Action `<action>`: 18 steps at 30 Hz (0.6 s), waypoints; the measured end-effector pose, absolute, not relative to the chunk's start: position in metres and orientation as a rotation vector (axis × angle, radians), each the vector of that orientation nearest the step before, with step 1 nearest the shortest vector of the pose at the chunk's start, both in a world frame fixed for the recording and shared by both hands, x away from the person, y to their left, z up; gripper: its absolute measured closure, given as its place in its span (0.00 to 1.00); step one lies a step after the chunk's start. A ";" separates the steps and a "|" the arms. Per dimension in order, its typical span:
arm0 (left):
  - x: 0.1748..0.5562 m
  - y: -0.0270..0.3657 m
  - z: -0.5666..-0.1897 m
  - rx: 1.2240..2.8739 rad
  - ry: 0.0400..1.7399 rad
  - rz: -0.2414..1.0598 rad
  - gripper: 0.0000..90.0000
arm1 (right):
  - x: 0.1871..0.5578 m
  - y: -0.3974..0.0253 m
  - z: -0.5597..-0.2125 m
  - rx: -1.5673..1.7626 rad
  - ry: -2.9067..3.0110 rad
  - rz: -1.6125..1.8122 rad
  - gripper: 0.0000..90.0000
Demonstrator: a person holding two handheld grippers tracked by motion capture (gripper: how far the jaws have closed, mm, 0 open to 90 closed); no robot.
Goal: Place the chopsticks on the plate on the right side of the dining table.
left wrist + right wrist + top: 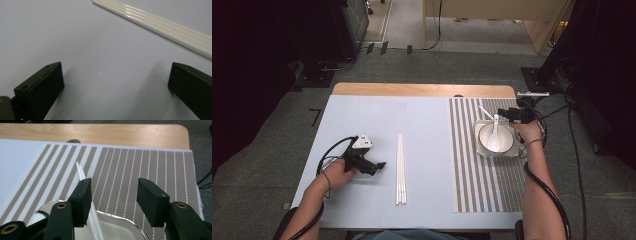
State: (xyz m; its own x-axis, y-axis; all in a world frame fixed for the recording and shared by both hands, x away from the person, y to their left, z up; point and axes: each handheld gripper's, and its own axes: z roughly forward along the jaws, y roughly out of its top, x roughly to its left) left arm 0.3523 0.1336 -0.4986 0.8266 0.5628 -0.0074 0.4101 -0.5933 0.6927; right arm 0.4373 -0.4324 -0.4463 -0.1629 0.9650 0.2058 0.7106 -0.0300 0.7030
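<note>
White plastic chopsticks (400,169) lie as a pair on the pale blue tabletop (362,200) just ahead of your left gripper (379,165), jaws spread wide and empty, while your right gripper (502,114) (jaws also apart, gripping nothing) hovers by the white ceramic spoon (495,136) in its white bowl (507,132), so next advance left and close.

Your left tool (374,165) rests on the surface (362,115) left of the white chopsticks (400,170); your right tool (512,114) hovers far right of them, touching the spoon (495,135) in its bowl (496,139).
</note>
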 end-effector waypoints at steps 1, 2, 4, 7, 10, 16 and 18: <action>0.352 0.134 -0.499 2.287 0.708 0.276 0.00 | 0.438 -0.431 -0.443 1.762 1.900 1.012 0.50; 0.352 0.134 -0.499 2.287 0.708 0.276 0.00 | 0.439 -0.430 -0.440 1.744 1.901 1.014 0.49; 0.352 0.134 -0.499 2.287 0.708 0.276 0.00 | 0.439 -0.425 -0.433 1.735 1.890 1.018 0.46; 0.352 0.134 -0.499 2.287 0.708 0.277 0.00 | 0.441 -0.417 -0.421 1.714 1.890 1.016 0.44; 0.352 0.134 -0.499 2.287 0.709 0.277 0.00 | 0.442 -0.410 -0.414 1.712 1.882 1.019 0.40; 0.352 0.134 -0.499 2.287 0.708 0.277 0.00 | 0.443 -0.396 -0.409 1.706 1.874 0.993 0.36; 0.352 0.134 -0.499 2.287 0.708 0.277 0.00 | 0.443 -0.393 -0.408 1.709 1.870 0.990 0.35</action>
State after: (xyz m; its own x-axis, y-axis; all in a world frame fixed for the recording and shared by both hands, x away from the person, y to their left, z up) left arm 0.3523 0.1336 -0.4986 0.8263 0.5632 -0.0058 0.4094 -0.5935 0.6929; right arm 0.4431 -0.3930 -0.4078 -0.1576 0.9751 0.1560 0.6769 -0.0083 0.7360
